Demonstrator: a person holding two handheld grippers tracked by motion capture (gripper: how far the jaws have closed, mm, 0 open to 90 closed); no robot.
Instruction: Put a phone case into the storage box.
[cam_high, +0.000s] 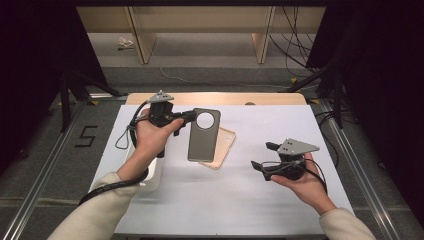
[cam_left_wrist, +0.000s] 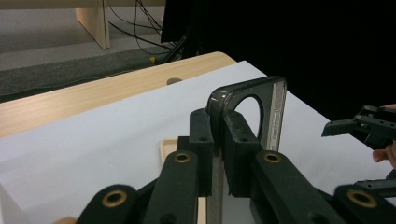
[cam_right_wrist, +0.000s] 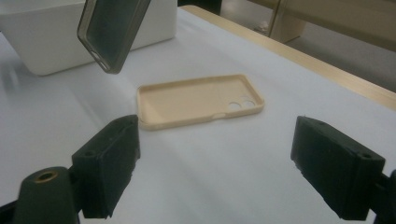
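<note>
So, nearest the person, the right gripper is sitting in an upturned palm with its jaws spread wide apart and nothing between them. A bit further in, the beige phone case is lying flat on the white table cover, open side up. Above it the left gripper is clamping a smoky grey phone case by its edge — hanging off the table, partly over the beige one.

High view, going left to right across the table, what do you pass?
White bin → left gripper → dark grey phone case → beige phone case → right gripper.
</note>
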